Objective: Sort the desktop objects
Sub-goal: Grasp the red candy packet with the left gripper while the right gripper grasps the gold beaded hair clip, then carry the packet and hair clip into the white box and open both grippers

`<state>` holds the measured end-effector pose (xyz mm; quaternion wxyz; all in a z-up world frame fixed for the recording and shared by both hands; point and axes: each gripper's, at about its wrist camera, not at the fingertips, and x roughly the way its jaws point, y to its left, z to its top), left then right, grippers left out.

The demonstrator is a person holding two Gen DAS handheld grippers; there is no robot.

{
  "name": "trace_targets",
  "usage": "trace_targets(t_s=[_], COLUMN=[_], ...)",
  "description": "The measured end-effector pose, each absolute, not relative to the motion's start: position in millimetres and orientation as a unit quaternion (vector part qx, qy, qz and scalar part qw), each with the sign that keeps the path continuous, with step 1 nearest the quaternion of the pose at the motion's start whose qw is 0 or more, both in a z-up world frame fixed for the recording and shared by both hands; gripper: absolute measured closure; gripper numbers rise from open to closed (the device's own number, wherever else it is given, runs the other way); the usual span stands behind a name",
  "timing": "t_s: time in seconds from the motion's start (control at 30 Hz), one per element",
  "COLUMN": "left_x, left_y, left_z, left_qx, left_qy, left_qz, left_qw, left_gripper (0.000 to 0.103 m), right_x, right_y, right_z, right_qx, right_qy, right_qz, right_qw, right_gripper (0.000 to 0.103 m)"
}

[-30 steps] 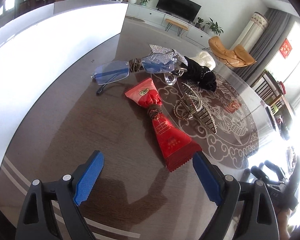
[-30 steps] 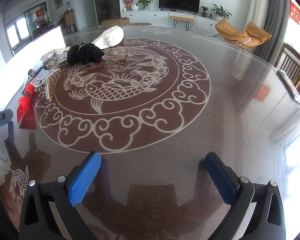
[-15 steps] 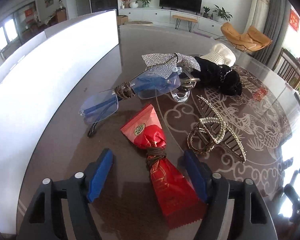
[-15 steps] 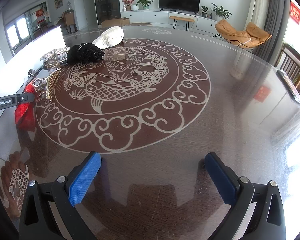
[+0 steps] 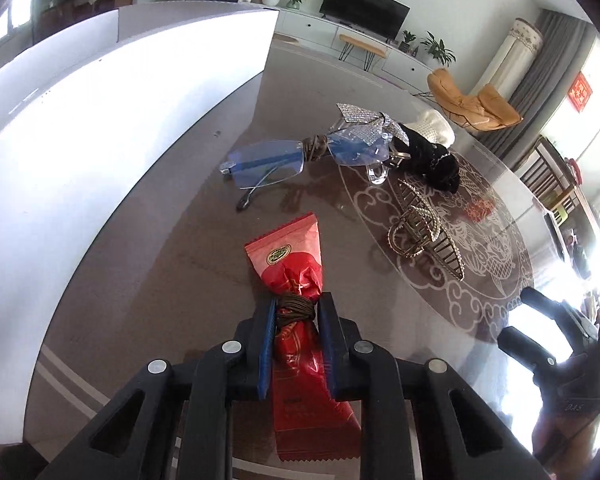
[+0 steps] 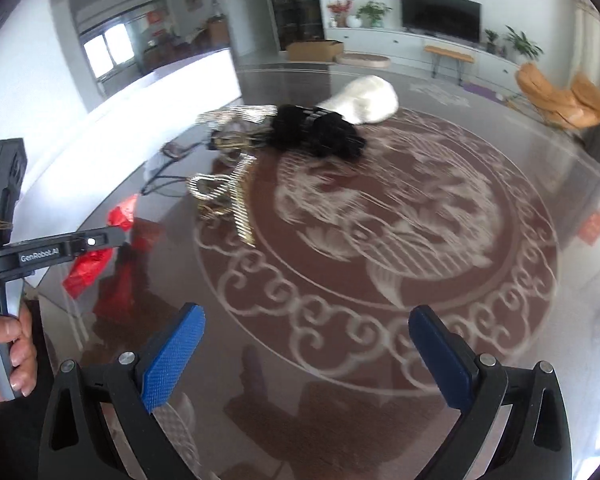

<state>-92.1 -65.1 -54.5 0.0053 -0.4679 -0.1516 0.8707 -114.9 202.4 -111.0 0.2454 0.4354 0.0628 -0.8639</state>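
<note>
Strong daylight floods in from the right of the red packet [image 5: 296, 280] — the white panel [image 5: 80, 152] to its left is blown out. The glossy surface [image 6: 380, 420] mirrors glare. The right wrist view is motion-blurred; both views bend and darken at the edges.

Free room and obstacles on the bench [image 6: 480, 300].

Left: a white wall panel [image 5: 80, 152] bounds the bench. Ahead: eyeglasses [image 5: 300, 156], pearl hair claw [image 5: 420, 236] and black scrunchie [image 5: 432, 160] crowd the far centre. Bare bench lies before the right hand-held gripper [image 6: 304, 360].
</note>
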Motion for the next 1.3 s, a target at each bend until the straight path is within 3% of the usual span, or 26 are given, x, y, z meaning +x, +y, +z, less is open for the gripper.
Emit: trace_targets(t_s=[0.17,0.23,0.33,0.37,1.07,1.3], left_x=[-89,-89,-90,-90,-82,-59], left_y=[-68,-65,-60,-58,-37,-53], left_z=[-57,-57,-57,-57,-42,-17], left_qx=[-0.459,-0.459,-0.459,-0.458,-0.427,-0.388], left_qy=[-0.155,-0.149,-0.142,-0.141,-0.098,-0.157], left_qz=[0.875,0.876,0.877,0.877,0.899,0.906], left_qw=[-0.012,-0.01,-0.007,-0.004,0.011,0.061], left_gripper=[0.083,0.083,0.083,0.083,0.083,0.083], right_x=[-157,-173,-182,-183,-126,-114], right_y=[116,104,99,101,156,152], right_z=[-115,-125,-132,-131,-99,-75], right_qx=[0.432,0.456,0.462,0.468,0.447,0.424], right_qy=[0.118,0.111,0.114,0.104,0.124,0.127], right_qz=[-0.85,-0.839,-0.839,-0.837,-0.846,-0.854], right_qw=[0.279,0.276,0.264,0.265,0.262,0.274], right_gripper=[0.016,0.027,0.057,0.059,0.06,0.06])
